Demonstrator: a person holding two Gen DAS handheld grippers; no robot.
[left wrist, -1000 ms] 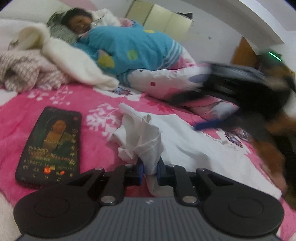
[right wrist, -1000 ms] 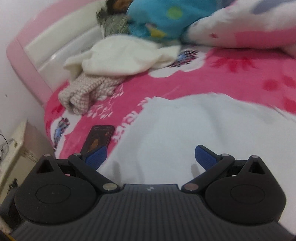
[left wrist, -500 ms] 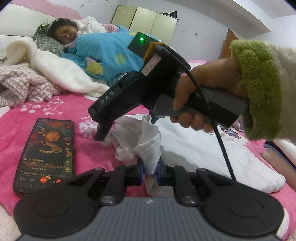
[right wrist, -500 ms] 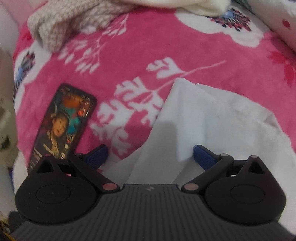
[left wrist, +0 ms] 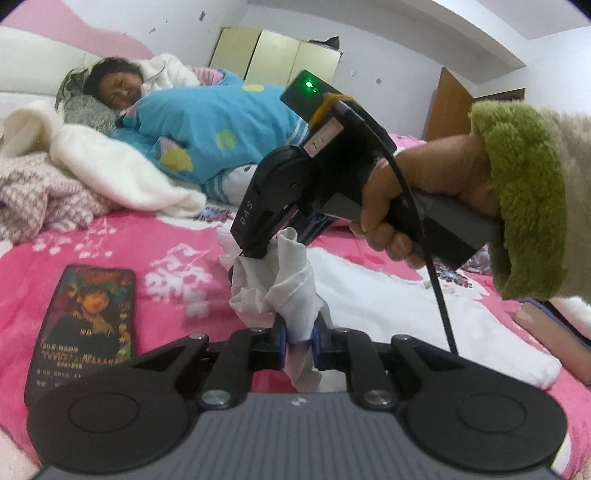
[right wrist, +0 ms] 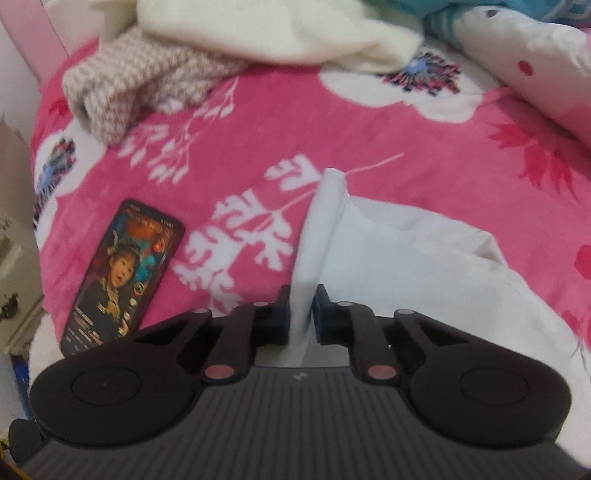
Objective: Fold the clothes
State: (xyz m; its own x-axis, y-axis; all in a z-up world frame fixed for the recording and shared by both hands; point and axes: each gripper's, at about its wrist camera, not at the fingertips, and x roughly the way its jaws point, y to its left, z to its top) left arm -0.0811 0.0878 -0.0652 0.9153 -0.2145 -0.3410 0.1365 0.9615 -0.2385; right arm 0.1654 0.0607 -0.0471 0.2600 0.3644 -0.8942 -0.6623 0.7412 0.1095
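On the pink floral bedspread (right wrist: 332, 122), just right of the phone (right wrist: 122, 273) that lies face up, sits the task's thing: a white garment (right wrist: 424, 258), partly spread and partly gathered into a bunch.

Left gripper (left wrist: 297, 338): its fingers are clamped on a bunched fold of the white garment, which rises in a crumpled peak just beyond the phone's right edge in the left wrist view.

Right gripper (right wrist: 301, 314): its fingers are closing on a narrow upright ridge of the same garment, and the cloth stands between them; the pads appear to press it. In the left wrist view this gripper, held by a hand (left wrist: 406, 206) in a green fleece cuff (left wrist: 517, 199), noses down into the top of the bunch.

Progress, as judged: early. No finished fold is visible. The garment's body, farther right of the phone, lies roughly flat but creased, with one edge turned up. Both grips sit close together at one end, which suggests a corner or hem is being taken up for a first fold.

Remaining, as judged: spreading the cloth, laying the folds, and attending to the knitted piece (right wrist: 147, 81) and cream fabric (right wrist: 277, 33) heaped beyond the phone, if they belong to the job.
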